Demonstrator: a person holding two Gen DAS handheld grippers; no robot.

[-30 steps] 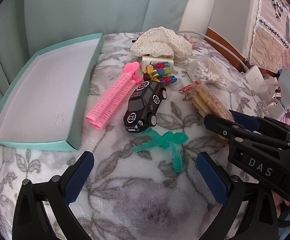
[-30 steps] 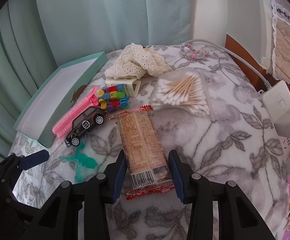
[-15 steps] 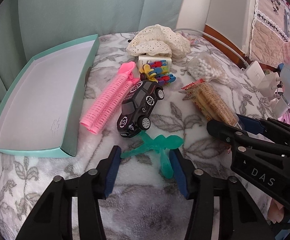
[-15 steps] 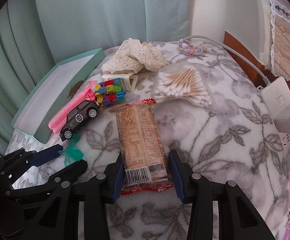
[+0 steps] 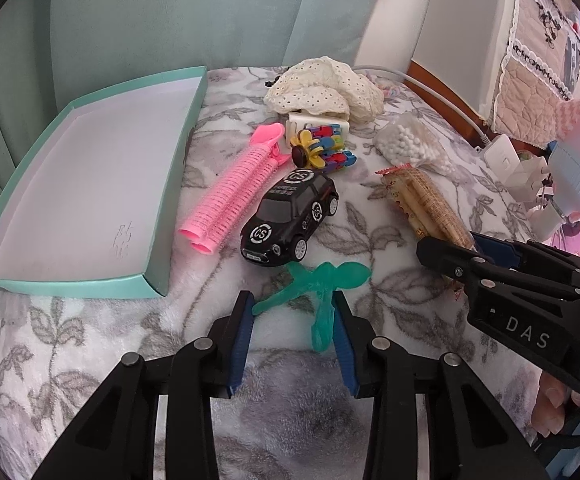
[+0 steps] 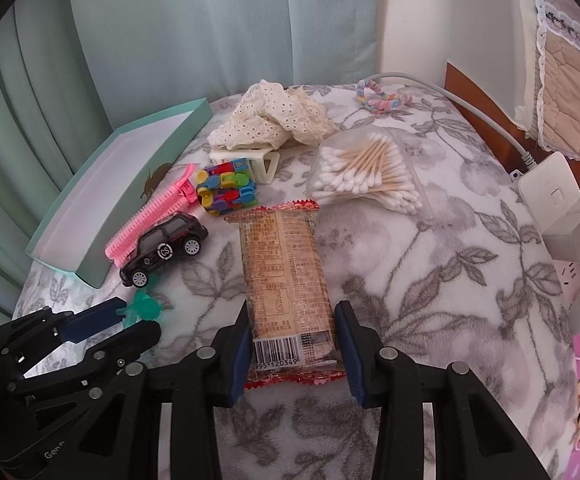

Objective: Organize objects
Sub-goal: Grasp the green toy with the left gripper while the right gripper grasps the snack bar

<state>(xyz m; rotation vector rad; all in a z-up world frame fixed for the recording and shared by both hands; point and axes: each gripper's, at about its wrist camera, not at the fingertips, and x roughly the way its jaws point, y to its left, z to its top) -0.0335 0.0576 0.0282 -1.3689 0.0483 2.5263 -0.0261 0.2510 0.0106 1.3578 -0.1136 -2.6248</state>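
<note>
Both hand-held grippers — green toy [image 5: 322, 286], wafer pack [image 6: 285, 280]

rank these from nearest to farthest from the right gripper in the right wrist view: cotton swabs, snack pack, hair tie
1. snack pack: between the right gripper fingers, at its barcode end.
2. cotton swabs: in a clear bag past the pack's far end, slightly right.
3. hair tie: pastel, at the far edge of the blanket by the cable.
</note>
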